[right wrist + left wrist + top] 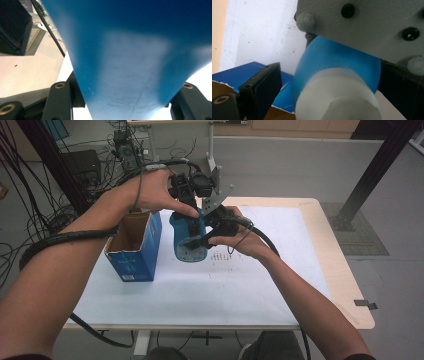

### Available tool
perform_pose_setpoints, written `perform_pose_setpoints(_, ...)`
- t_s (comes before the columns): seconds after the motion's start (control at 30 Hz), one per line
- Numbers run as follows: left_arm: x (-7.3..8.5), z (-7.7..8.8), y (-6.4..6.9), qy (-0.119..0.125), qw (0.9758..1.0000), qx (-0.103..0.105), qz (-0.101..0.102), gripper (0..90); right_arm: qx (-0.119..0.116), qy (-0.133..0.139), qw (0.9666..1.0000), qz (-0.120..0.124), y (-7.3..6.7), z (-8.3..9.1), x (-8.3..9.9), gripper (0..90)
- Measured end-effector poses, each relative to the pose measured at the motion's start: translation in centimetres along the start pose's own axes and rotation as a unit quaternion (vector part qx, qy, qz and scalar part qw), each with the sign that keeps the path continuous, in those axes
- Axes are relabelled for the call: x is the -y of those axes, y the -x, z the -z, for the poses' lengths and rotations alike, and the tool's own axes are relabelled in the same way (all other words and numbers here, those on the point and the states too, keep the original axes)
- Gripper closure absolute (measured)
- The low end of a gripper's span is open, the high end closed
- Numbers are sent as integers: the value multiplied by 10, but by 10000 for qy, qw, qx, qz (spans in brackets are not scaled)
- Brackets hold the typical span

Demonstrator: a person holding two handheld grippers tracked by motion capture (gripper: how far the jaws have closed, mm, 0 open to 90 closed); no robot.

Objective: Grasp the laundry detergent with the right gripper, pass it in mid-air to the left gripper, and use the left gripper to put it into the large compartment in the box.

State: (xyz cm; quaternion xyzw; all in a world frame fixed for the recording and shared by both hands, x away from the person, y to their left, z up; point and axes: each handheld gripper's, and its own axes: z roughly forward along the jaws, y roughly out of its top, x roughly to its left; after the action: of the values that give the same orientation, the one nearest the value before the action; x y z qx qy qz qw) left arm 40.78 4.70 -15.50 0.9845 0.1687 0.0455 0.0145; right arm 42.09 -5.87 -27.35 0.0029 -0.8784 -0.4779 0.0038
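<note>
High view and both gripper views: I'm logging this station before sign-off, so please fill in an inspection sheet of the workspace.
Surface: table under a white sheet, faint marks.
Job's things: blue bottle, white cap, held above the sheet.
Clutter: open blue carton beside the bottle.
Grippers: right claw shut on the bottle's body; left claw around the cap, left pad off it, so open.
Cables: sheathed cable over the left forearm; another off the right claw.
Surroundings: grey floor, cable tangle, black post.
</note>
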Motion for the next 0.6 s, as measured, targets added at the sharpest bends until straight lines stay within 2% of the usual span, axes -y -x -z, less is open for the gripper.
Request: perform_pose_setpoints(0.6, -3, 0, 1, -8, 10000, -1, -18, 67, 24, 63, 10000, 16, 1, 3, 0, 430)
